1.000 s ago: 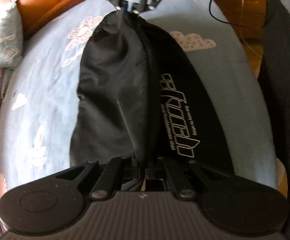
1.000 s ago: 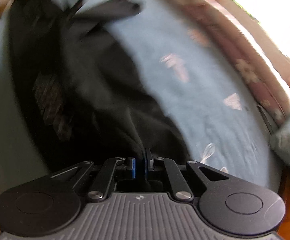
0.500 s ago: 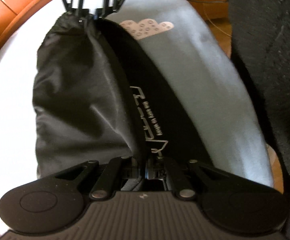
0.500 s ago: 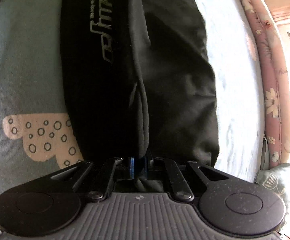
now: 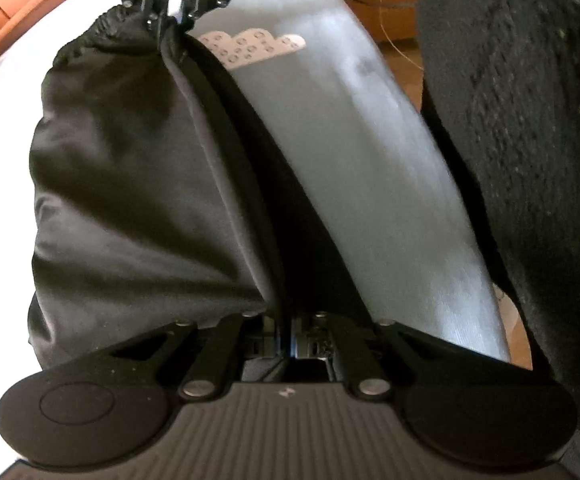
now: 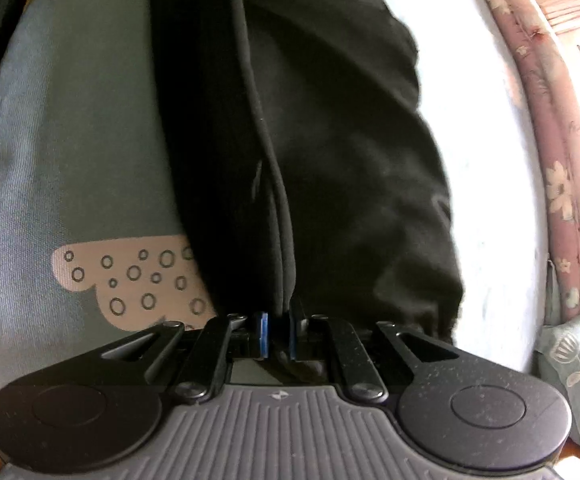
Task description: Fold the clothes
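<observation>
A pair of black shorts (image 5: 137, 200) is stretched lengthwise between my two grippers above a light blue bed sheet (image 5: 350, 152). My left gripper (image 5: 287, 340) is shut on one end of the shorts. The right gripper (image 5: 173, 8) shows at the top of the left wrist view, pinching the gathered elastic end. In the right wrist view, the right gripper (image 6: 277, 340) is shut on the black shorts (image 6: 330, 140), which hang in a fold running away from me. The printed lettering on the fabric is hidden now.
The sheet (image 6: 69, 152) has a pink cloud print (image 6: 129, 276). A floral pink mattress edge (image 6: 562, 180) runs down the right, with a pale pillow (image 6: 570, 360) at its lower end. A dark fuzzy fabric (image 5: 530, 140) fills the right of the left wrist view; wooden furniture (image 5: 29, 12) stands behind.
Both grippers kept their hold and the shorts swung over the sheet toward the cloud print. The printed lettering, visible earlier, has turned out of sight.
</observation>
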`<action>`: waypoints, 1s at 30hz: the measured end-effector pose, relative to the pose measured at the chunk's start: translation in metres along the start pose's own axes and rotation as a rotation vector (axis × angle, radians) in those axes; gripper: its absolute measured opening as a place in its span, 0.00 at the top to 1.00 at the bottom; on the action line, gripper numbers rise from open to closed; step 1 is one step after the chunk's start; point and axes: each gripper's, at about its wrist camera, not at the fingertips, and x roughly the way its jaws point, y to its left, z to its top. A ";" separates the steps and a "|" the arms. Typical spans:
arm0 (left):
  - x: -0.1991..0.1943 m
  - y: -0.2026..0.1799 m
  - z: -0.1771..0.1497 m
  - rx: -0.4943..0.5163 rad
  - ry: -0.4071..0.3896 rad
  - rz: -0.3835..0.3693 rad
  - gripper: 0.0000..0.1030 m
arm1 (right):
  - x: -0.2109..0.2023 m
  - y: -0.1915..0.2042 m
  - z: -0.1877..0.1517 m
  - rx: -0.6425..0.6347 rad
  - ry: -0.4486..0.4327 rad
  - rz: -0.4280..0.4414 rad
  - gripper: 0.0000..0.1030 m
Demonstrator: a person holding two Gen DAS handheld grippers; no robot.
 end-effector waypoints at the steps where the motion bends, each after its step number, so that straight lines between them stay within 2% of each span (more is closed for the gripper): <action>1: -0.001 0.002 -0.002 -0.006 0.002 -0.008 0.98 | 0.000 0.002 0.001 -0.004 -0.001 -0.003 0.89; 4: -0.007 0.007 -0.007 -0.038 0.003 -0.035 0.98 | -0.005 -0.004 0.002 0.049 -0.017 0.000 0.89; 11: -0.003 0.001 -0.005 -0.062 0.031 -0.033 0.98 | -0.010 -0.002 0.002 0.087 -0.032 -0.014 0.87; 19: -0.004 0.000 0.003 -0.074 0.024 -0.043 0.95 | -0.020 -0.017 -0.019 0.177 -0.038 -0.014 0.86; 22: -0.001 0.001 0.003 -0.104 0.027 -0.044 0.94 | -0.018 -0.011 -0.022 0.193 -0.035 -0.023 0.72; 24: -0.007 0.004 0.001 -0.137 0.018 -0.041 0.91 | -0.024 -0.009 -0.025 0.208 -0.045 -0.021 0.70; 26: -0.020 0.007 -0.003 -0.178 0.001 -0.028 0.90 | -0.040 -0.017 -0.034 0.291 -0.064 0.005 0.53; 28: -0.032 0.011 -0.008 -0.234 -0.008 -0.018 0.78 | -0.049 -0.024 -0.047 0.413 -0.100 0.029 0.46; 30: -0.046 0.015 -0.014 -0.283 -0.020 -0.002 0.70 | -0.050 -0.030 -0.064 0.577 -0.157 0.050 0.46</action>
